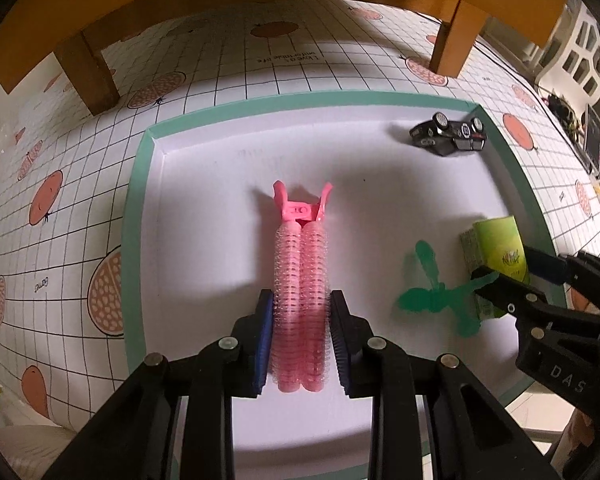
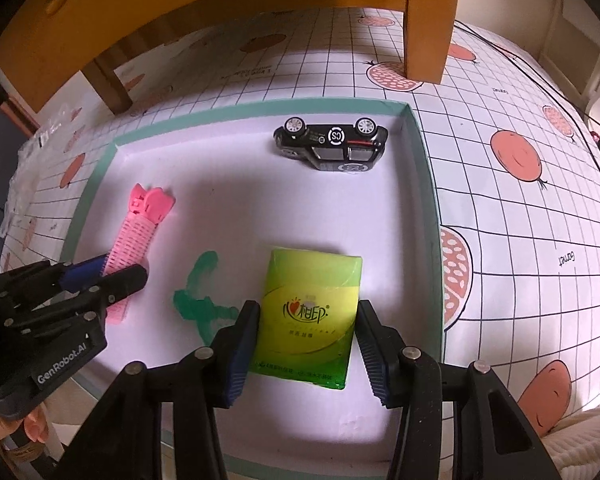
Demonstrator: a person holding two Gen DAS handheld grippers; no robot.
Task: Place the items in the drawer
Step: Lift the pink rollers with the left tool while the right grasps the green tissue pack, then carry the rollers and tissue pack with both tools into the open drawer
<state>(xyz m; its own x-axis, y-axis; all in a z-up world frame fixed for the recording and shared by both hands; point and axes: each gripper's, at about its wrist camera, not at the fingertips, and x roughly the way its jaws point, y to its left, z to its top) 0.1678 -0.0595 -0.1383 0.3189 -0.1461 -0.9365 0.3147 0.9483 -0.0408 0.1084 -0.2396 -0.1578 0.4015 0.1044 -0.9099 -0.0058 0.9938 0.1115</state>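
Observation:
A white drawer with a teal rim (image 1: 136, 240) fills both views. My left gripper (image 1: 300, 300) is shut on a pink hair-roller clip (image 1: 300, 264), whose hinge end points away over the drawer floor. The right wrist view shows that clip (image 2: 140, 228) at the left, in the left gripper (image 2: 116, 268). My right gripper (image 2: 308, 308) is shut on a green tissue pack (image 2: 312, 308), a pad against each long side. Seen from the left wrist, the right gripper (image 1: 508, 266) with the pack (image 1: 496, 240) sits by the drawer's right wall.
A black toy car (image 2: 332, 144) lies on its side in the drawer's far right corner. A green translucent plastic piece (image 2: 204, 300) lies between the two grippers. An orange wooden frame (image 2: 424, 40) stands beyond the drawer on a gridded fruit-print cloth (image 2: 520, 240).

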